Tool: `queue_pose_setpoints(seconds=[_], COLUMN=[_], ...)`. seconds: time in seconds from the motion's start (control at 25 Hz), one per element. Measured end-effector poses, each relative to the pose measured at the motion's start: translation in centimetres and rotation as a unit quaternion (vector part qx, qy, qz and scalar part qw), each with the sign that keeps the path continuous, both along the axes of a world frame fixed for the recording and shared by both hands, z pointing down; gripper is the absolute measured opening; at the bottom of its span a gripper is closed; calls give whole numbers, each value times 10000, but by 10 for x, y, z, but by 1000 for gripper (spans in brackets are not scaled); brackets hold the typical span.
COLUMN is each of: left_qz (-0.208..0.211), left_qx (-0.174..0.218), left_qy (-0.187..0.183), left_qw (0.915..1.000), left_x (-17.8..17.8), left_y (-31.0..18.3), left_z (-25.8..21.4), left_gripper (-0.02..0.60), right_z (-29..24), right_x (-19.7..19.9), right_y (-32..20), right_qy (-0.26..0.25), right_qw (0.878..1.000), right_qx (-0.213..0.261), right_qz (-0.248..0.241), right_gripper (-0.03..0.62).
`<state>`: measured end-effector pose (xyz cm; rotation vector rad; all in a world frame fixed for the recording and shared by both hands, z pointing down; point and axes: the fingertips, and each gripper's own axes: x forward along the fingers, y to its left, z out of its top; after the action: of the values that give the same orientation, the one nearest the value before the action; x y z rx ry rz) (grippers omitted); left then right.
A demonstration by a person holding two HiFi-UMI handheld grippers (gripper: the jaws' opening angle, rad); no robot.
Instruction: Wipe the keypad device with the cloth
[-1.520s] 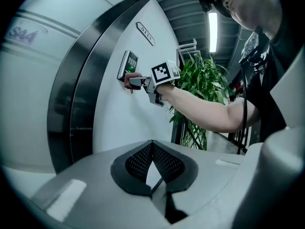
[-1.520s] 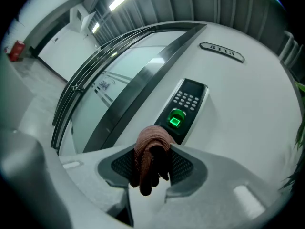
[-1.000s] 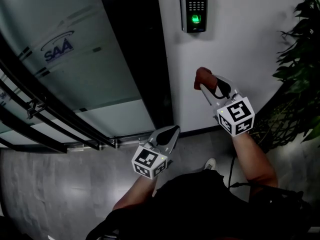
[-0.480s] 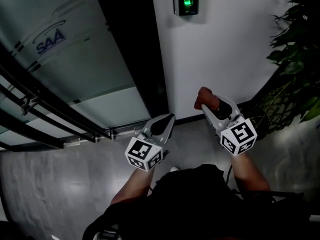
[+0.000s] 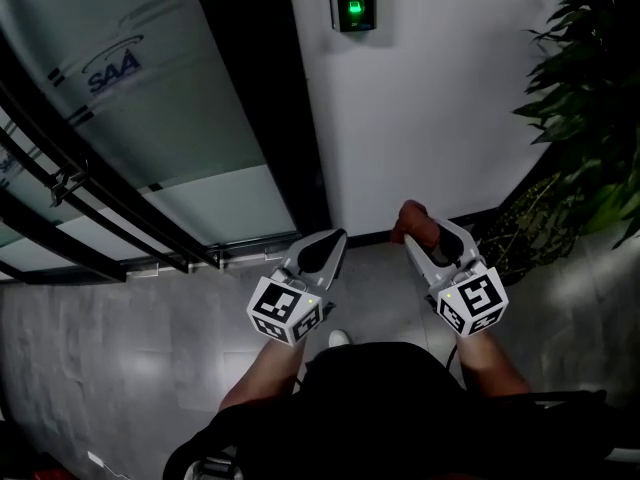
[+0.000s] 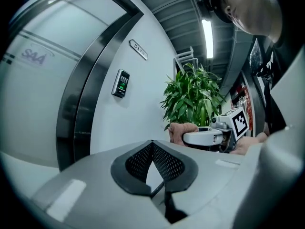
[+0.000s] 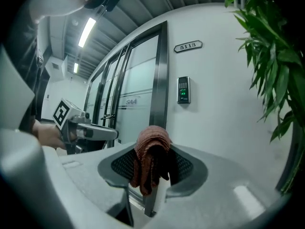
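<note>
The right tongs (image 5: 419, 232) were clenched on the brown cloth (image 7: 148, 151). The left tongs (image 5: 336, 238), near them, were pressed together and held nothing. The keypad (image 5: 354, 3) hung on the wall, well above both.

Your left gripper (image 5: 335, 238) and right gripper (image 5: 427, 230) share one build: a light grey moulded shell narrowing to two jaws, each jaw lined with a black perforated pad (image 6: 138, 162). The same dotted lining shows on the right gripper's pads (image 7: 183, 165). Behind each shell sits a white cube printed with black square markers, the left cube (image 5: 290, 310) and the right cube (image 5: 472, 301). A thin black cable (image 5: 452, 351) runs back from below the right cube. You wear a black top (image 5: 380, 408); both forearms are uncovered. The toe of a white shoe (image 5: 339, 339) shows between your arms.
</note>
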<state>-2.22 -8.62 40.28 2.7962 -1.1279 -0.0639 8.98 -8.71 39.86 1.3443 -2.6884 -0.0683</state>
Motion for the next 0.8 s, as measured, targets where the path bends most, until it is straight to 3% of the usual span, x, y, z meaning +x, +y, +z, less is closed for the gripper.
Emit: queue_pose_setpoints(seconds=[0.48, 0.8], left_qz=[-258, -406], left_qx=[-8, 87], left_qy=[-16, -87], left_qw=[9997, 9991], left_x=[45, 51], left_y=[63, 75], left_z=[2, -2], left_gripper=[15, 15], right_z=[12, 13], right_x=[36, 50], right_y=[68, 81], right_qy=[8, -54], right_qw=[9994, 9994], right_qx=[43, 77], right_qz=[-336, -321], right_gripper=[147, 147])
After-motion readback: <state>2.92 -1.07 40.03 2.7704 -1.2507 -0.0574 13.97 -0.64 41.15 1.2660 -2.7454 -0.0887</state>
